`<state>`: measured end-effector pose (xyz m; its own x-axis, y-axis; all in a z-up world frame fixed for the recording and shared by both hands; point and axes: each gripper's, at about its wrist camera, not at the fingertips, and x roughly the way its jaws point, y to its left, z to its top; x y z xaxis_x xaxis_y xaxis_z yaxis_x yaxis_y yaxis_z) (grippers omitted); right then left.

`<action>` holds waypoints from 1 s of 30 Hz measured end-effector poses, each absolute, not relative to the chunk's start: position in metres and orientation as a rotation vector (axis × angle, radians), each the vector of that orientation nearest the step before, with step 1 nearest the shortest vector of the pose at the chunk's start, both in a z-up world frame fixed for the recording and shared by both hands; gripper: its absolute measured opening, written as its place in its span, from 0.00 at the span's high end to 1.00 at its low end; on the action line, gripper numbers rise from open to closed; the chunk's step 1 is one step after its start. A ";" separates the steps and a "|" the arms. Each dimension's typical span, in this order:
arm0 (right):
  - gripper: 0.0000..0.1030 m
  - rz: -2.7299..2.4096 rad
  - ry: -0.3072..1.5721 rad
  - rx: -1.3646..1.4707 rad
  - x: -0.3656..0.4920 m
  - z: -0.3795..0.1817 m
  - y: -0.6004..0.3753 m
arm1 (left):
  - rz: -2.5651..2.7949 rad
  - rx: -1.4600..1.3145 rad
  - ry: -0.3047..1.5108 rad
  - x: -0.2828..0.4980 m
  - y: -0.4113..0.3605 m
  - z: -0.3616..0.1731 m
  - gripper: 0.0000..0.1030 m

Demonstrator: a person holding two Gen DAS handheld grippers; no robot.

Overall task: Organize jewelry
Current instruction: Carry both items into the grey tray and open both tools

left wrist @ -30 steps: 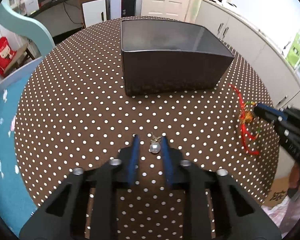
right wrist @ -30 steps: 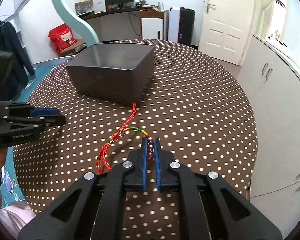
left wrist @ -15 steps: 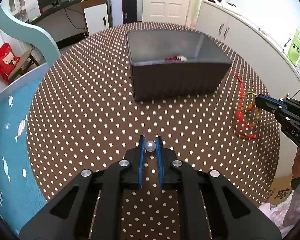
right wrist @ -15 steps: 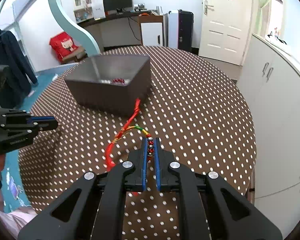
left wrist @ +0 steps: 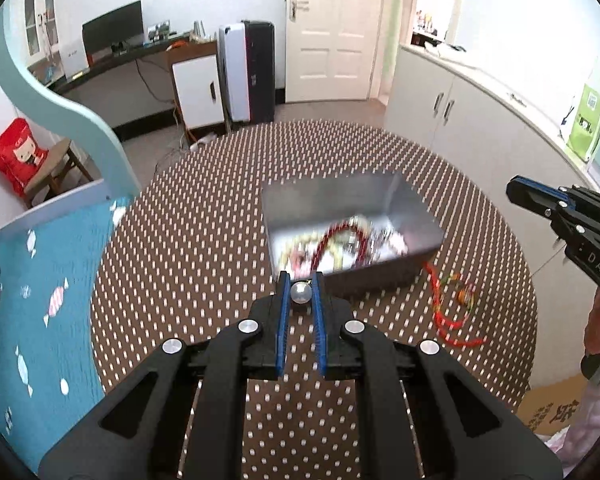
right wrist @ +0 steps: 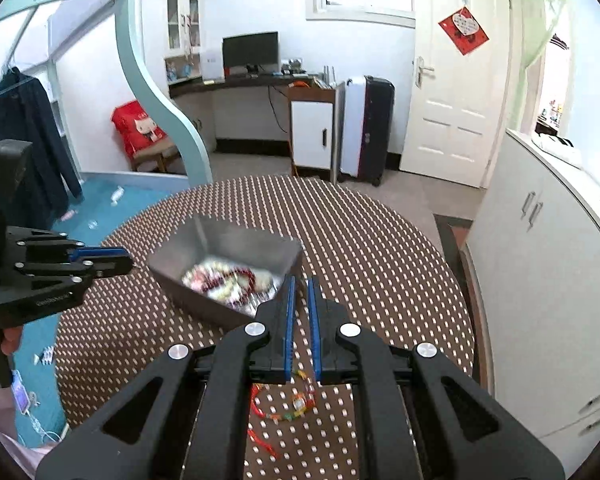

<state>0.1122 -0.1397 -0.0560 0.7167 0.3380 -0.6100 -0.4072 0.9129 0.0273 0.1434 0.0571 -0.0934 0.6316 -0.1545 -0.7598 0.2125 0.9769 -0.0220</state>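
Observation:
My left gripper point(left wrist: 301, 285) is shut on a small silvery pearl point(left wrist: 301, 293), held above the dotted table near the front wall of a dark open box point(left wrist: 332, 190). The box point(right wrist: 240, 244) holds a blurred heap of red and pale beaded jewelry point(left wrist: 340, 240). A red cord bracelet point(left wrist: 452, 308) with coloured beads lies on the table right of the box. My right gripper point(right wrist: 300, 286) hangs above that bracelet point(right wrist: 296, 400), its jaws shut with nothing between them. Each gripper shows in the other's view: the right gripper point(left wrist: 514, 192) and the left gripper point(right wrist: 128, 262).
The round table point(left wrist: 188, 248) has a brown cloth with white dots. White cabinets point(right wrist: 540, 240) stand close on the right, and a blue mat point(left wrist: 28, 300) covers the floor on the left. A hand point(left wrist: 598, 332) holds the right gripper's grip.
Both grippers have risen, so the inside of the box now shows. The left one closed on the pearl and lifted it. The bracelet left the right gripper's pads and lies on the table.

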 end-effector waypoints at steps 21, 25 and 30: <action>0.73 0.311 0.957 -0.169 0.129 -0.170 -0.140 | -0.281 0.029 0.885 0.168 0.047 -0.100 0.90; 0.94 0.285 0.981 -0.146 0.137 -0.168 -0.143 | -0.274 0.020 0.887 0.169 0.050 -0.101 0.89; 0.95 0.306 0.906 -0.094 0.152 -0.129 -0.151 | -0.269 0.013 0.874 0.174 0.052 -0.095 0.89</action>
<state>0.1520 -0.1510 -0.1289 0.5769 0.2216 -0.7862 -0.3000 0.9527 0.0484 0.1738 0.0519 -0.0947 0.6104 -0.2275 -0.7587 0.2380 0.9663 -0.0983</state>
